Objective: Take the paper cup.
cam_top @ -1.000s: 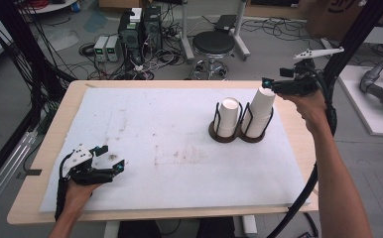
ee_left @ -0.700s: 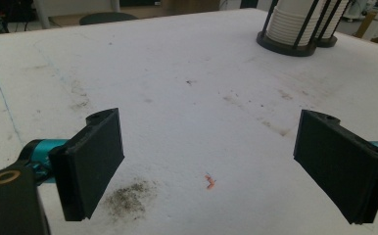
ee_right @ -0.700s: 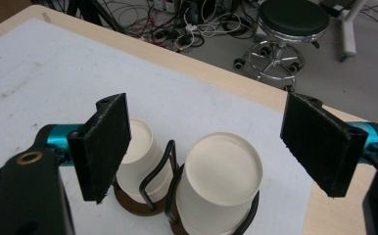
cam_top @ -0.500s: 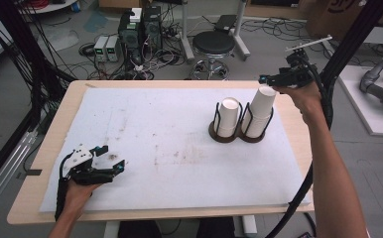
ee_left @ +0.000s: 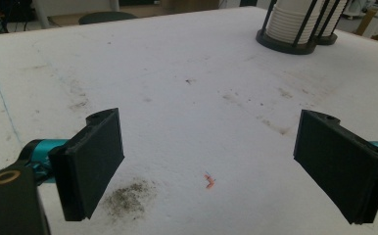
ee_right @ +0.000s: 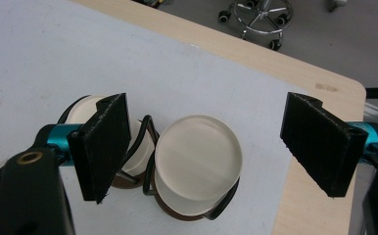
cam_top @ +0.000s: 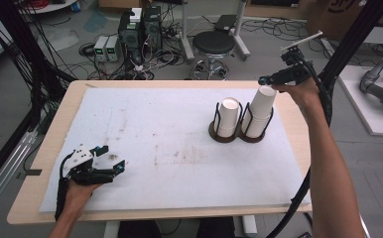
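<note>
Two stacks of white paper cups stand in black wire holders on the right half of the white mat. The shorter stack [cam_top: 227, 117] is on the left and the taller stack [cam_top: 260, 107] on the right. My right gripper [cam_top: 265, 79] hovers open just above the taller stack. In the right gripper view the taller stack's round flat top [ee_right: 198, 156] lies below, between the spread jaws of the right gripper [ee_right: 204, 144]. The shorter stack [ee_right: 86, 108] is partly hidden behind the left jaw. My left gripper [cam_top: 113, 156] rests open at the mat's near left, and nothing lies between the jaws of the left gripper [ee_left: 209, 166].
The wire holders [ee_left: 295, 29] stand far off in the left gripper view. The white mat [cam_top: 169, 134] carries dark smudges and covers most of the wooden table [cam_top: 298, 124]. A stool [cam_top: 220, 44] and electronics boxes [cam_top: 140, 29] sit on the floor beyond the far edge.
My right gripper has risen a little, up and away from the top of the taller stack. The left gripper has stayed where it was.
</note>
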`<state>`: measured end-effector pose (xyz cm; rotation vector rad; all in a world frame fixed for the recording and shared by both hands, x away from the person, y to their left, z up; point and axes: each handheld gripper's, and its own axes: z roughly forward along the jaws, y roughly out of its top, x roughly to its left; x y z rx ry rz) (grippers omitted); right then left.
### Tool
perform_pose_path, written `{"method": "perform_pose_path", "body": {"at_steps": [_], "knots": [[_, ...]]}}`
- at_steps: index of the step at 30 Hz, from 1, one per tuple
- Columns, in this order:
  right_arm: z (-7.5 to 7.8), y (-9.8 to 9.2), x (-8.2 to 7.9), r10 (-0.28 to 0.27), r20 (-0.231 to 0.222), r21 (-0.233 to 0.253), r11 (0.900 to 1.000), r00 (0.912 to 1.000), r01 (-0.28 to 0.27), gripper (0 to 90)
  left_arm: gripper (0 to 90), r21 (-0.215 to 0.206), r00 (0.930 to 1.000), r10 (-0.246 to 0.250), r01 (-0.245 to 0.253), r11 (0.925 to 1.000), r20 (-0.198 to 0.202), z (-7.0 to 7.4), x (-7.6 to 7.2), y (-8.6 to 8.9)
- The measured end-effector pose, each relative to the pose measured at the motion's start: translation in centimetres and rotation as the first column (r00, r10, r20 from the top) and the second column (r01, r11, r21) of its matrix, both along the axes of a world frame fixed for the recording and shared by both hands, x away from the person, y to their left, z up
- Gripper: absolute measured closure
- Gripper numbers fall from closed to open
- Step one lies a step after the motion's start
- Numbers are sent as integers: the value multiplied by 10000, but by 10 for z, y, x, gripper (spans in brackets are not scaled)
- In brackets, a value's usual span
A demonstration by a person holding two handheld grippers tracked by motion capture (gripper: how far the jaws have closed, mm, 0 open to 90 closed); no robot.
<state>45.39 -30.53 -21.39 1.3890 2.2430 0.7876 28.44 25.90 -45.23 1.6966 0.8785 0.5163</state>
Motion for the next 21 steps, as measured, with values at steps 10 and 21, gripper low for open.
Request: {"method": "perform_pose_path", "body": {"at_steps": [10,21], "knots": [[-10,1,10,-121,-1053,-554,9984,9944,63,199,111,87,10000,2,-2,10000,-7,0,0,0],[-19,4,13,-194,-1630,-696,9975,9864,82,199,111,112,10000,-26,26,9999,-5,0,0,-1]]}}
